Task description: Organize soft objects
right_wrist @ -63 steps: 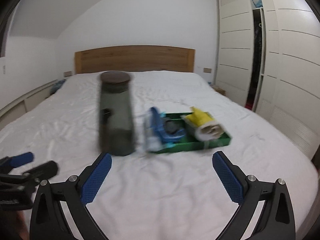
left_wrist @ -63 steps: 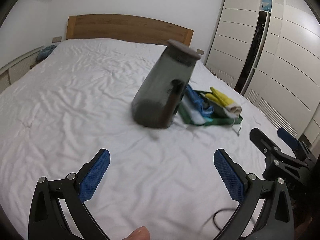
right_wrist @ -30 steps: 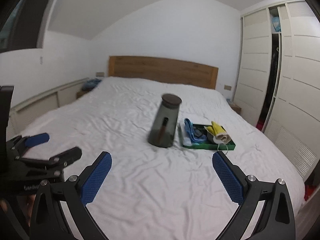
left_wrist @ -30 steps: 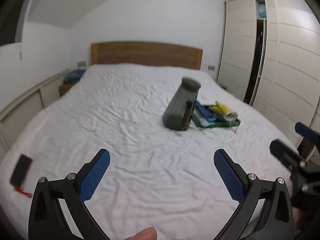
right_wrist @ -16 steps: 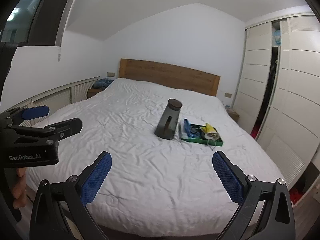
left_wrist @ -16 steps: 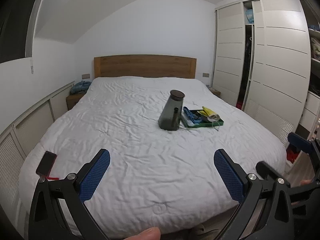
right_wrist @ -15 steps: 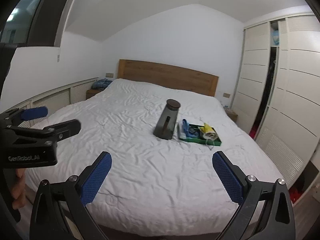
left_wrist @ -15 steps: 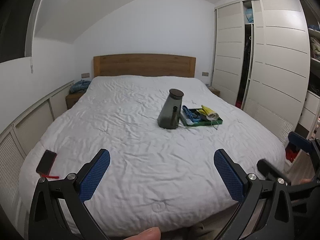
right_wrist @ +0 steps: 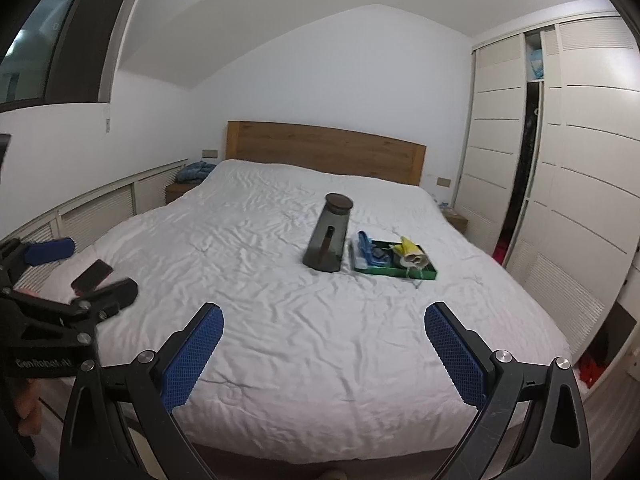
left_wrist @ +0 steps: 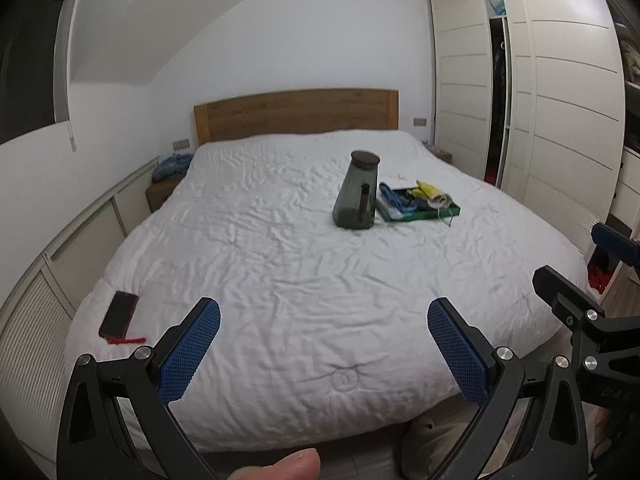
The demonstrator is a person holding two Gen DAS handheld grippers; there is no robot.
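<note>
Both grippers are held back at the foot of the bed point(left_wrist: 280, 280), well apart from the work: the left gripper point(left_wrist: 324, 344) has its fingers spread wide around nothing, and the right gripper point(right_wrist: 320, 350) is equally wide and empty. The soft objects, a blue bundle point(right_wrist: 363, 249) and a yellow-and-cream roll point(right_wrist: 412, 254), lie in a green tray point(right_wrist: 424, 275) far up the mattress, just beside a dark smoked jug point(right_wrist: 329, 240). They look light and limp, likely to sag or unroll, so pinching each at its thick middle seems safest. The jug looks rigid and could tip on the soft duvet.
</note>
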